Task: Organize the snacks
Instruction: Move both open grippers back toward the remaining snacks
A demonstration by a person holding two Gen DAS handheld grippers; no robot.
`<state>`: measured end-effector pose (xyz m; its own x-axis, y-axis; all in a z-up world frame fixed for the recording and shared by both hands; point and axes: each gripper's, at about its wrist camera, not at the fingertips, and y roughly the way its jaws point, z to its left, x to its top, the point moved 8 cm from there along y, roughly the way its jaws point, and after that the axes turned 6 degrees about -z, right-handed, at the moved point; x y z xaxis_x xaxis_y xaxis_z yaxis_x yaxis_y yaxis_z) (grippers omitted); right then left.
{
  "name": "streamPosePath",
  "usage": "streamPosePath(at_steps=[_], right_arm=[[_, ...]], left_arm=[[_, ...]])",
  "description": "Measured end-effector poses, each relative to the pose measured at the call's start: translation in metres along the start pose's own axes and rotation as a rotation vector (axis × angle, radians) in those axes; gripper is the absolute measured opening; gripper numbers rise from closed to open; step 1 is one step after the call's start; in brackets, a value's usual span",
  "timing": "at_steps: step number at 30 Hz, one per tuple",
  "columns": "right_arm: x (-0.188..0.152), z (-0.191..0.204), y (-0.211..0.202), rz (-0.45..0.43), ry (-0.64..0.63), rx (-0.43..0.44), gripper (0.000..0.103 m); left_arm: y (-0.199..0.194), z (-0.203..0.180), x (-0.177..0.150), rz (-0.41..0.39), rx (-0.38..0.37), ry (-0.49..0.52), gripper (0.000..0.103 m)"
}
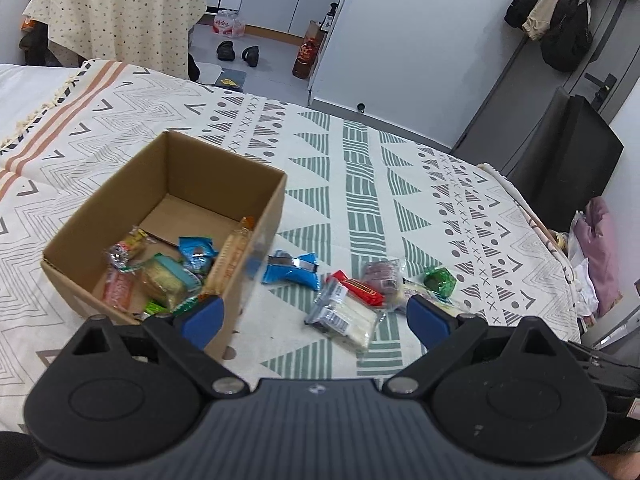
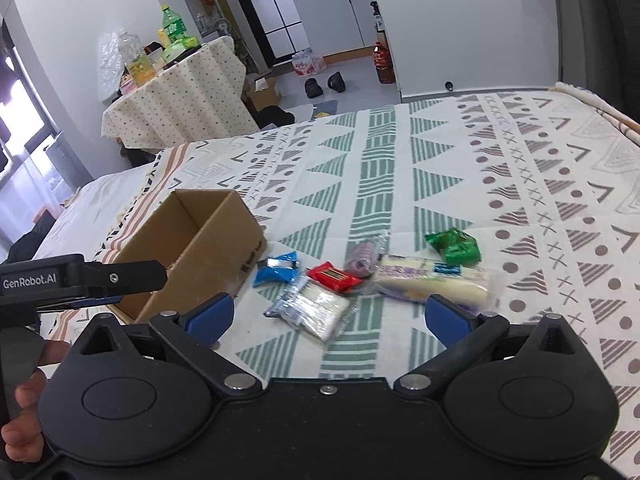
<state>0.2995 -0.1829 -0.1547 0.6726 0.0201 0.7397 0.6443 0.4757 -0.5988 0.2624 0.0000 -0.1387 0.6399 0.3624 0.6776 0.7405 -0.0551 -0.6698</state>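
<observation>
An open cardboard box (image 1: 256,232) (image 2: 224,240) sits on the patterned bedspread and holds several wrapped snacks (image 1: 168,276). Right of it lie loose snacks: a blue packet (image 1: 290,270) (image 2: 276,270), a red packet (image 1: 358,288) (image 2: 334,277), a clear pack of white sticks (image 1: 344,318) (image 2: 310,308), a purple-brown wrapped snack (image 1: 382,274) (image 2: 362,258), a long white pack (image 2: 434,280) and a green packet (image 1: 440,280) (image 2: 454,246). My left gripper (image 1: 314,320) is open, hovering over the box's near right corner and the clear pack. My right gripper (image 2: 328,320) is open above the clear pack, holding nothing.
The left gripper's body (image 2: 80,280) and a hand (image 2: 24,412) show at the left edge of the right wrist view. The bedspread (image 1: 360,168) stretches far beyond the snacks. A cloth-covered table (image 1: 120,12) and a black chair (image 1: 568,148) stand past the bed.
</observation>
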Motion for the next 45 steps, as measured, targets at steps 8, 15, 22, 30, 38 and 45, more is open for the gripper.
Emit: streamPosePath(at_steps=[8, 15, 22, 30, 38, 45], right_arm=[[-0.013, -0.028, 0.004, 0.002, 0.044, -0.016, 0.103], [-0.015, -0.046, 0.014, -0.001, 0.064, -0.019, 0.102], [-0.015, -0.054, 0.031, 0.003, 0.027, -0.029, 0.096], [-0.013, -0.064, 0.05, 0.006, 0.009, -0.027, 0.095], [-0.012, -0.078, 0.067, 0.013, 0.008, -0.033, 0.093], [-0.011, -0.092, 0.08, 0.019, 0.014, -0.047, 0.093]], left_arm=[[0.013, -0.016, -0.011, 0.014, -0.003, 0.018, 0.097], [0.032, -0.027, -0.022, 0.036, 0.001, 0.016, 0.094], [0.054, -0.036, -0.031, 0.055, 0.016, 0.032, 0.089], [0.087, -0.039, -0.038, 0.096, 0.045, 0.048, 0.082], [0.116, -0.047, -0.048, 0.137, 0.053, 0.112, 0.083], [0.141, -0.056, -0.059, 0.183, 0.067, 0.197, 0.085]])
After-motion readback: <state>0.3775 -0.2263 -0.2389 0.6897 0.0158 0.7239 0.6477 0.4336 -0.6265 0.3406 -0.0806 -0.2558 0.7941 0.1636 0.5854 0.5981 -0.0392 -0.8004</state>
